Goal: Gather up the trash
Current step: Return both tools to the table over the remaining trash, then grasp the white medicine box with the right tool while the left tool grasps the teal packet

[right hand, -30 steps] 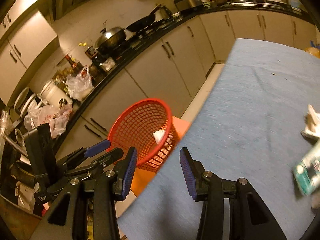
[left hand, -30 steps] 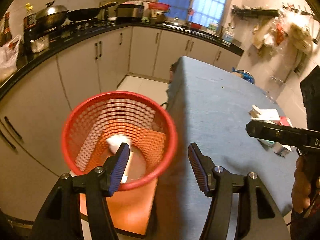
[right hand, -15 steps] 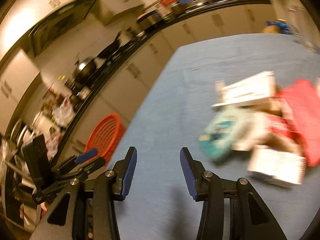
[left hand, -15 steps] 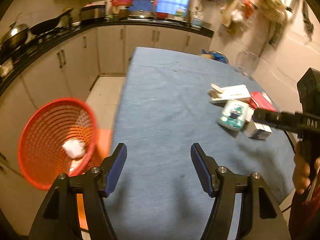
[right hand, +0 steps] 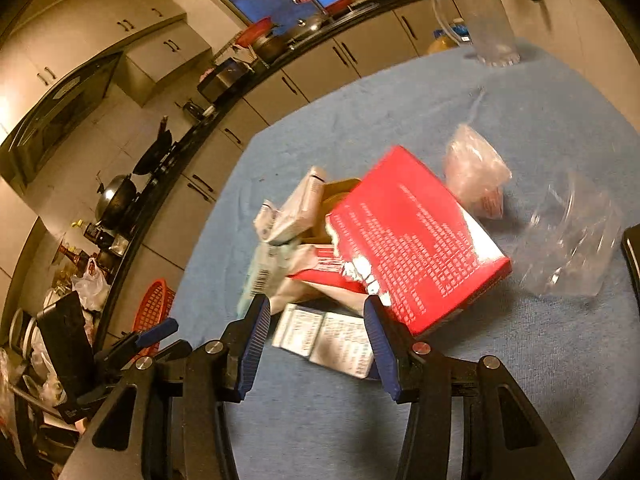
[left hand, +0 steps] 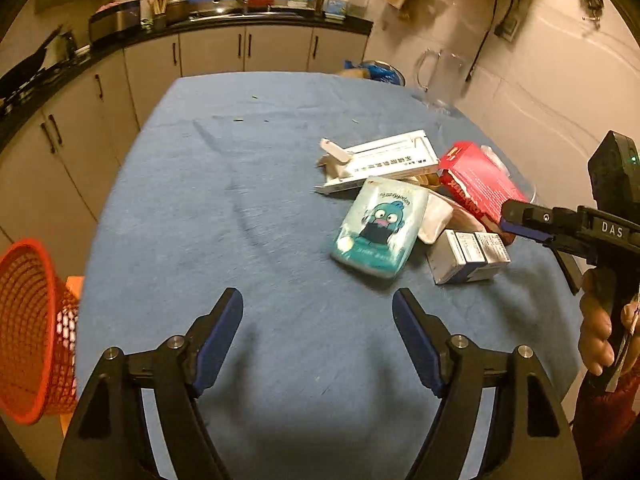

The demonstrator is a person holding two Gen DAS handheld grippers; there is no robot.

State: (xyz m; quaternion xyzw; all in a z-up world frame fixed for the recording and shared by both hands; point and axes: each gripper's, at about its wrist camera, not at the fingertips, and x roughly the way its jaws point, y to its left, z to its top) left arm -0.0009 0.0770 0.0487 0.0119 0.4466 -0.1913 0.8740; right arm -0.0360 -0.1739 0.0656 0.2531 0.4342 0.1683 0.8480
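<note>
A second ago both grippers were aimed at the red mesh basket [left hand: 28, 332] with a white wad lying inside it; now they have swung across to the pile of trash on the blue tablecloth [left hand: 224, 200], and the basket has slid to the far left edge of the left wrist view, down beside the table on an orange stool. The left gripper [left hand: 318, 316] hangs over bare cloth with its jaws opening, wider than they stood before, and nothing between them. The right gripper [right hand: 316, 332] has its jaws opening too, only a little more than earlier; a small grey-and-white box [right hand: 328, 340] shows in the gap between them, but the pads do not press on it. The trash sits bunched together toward the right side of the table: a teal tissue pack with a cartoon face [left hand: 378, 232], a long white carton [left hand: 384, 160] behind it, a red box [left hand: 480, 184] leaning over the heap, a crumpled pinkish plastic bag [right hand: 476, 168] and a clear plastic container [right hand: 568, 240] just beyond. A clear pitcher [left hand: 436, 76] stands at the table's far end. Around us run pale cabinets under a black counter [left hand: 256, 18] crowded with pans and pots, a dark blue window above it.
</note>
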